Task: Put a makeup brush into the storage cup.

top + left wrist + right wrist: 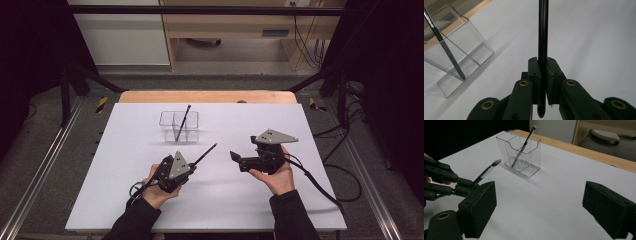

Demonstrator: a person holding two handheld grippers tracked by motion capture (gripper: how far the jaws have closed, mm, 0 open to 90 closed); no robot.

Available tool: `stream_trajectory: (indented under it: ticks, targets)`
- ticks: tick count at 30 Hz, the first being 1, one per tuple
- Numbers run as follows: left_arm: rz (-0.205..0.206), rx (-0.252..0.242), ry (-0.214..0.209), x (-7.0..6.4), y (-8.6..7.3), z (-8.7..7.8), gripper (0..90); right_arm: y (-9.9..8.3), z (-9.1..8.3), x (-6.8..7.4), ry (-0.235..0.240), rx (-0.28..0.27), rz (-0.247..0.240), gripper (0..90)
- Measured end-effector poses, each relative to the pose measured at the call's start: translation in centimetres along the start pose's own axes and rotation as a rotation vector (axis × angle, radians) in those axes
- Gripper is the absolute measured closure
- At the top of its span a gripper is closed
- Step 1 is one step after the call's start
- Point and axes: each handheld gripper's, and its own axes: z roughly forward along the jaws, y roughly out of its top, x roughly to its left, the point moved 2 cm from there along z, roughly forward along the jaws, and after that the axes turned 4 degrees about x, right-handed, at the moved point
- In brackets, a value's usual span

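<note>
A person's left gripper (pixel 192 167) holds a thin black brush (pixel 206 154), its fingers (pixel 534 75) clamped on the handle low on the shaft, above a white counter (pixel 125 165). The brush angles up and away toward a clear plastic holder (pixel 179 126), its bristle tip short of the holder's near wall and not touching it. In the left gripper view the handle runs straight up between the 2 fingers, with its rounded end poking out below them. A 2nd brush (pixel 183 122) stands tilted inside the holder, its lower end on the floor of a middle compartment and its upper end leaning out over the rim. To the right of the holder and nearer the person, the right gripper (pixel 234 156) hovers over bare counter, its fingers (pixel 477 207) spread wide apart and holding nothing. The holder sits well apart from this gripper, toward the counter's far wooden edge (pixel 207 96).
</note>
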Motion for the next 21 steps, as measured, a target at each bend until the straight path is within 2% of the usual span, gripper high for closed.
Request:
stream_trajectory:
  ticks: [6,12,21]
  targets:
    - [-0.061,-0.017,0.004,-0.1,0.1,0.2,83.2,-0.1,0.5,0.3,0.016,-0.005,0.033,12.1]
    - [-0.095,-0.029,0.017,-0.4,0.3,0.4,83.2,-0.2,1.1,0.7,0.041,-0.015,0.054,13.0]
    - [-0.138,-0.044,0.011,-0.9,0.8,1.1,83.2,0.0,1.8,1.5,0.070,-0.032,0.067,14.6]
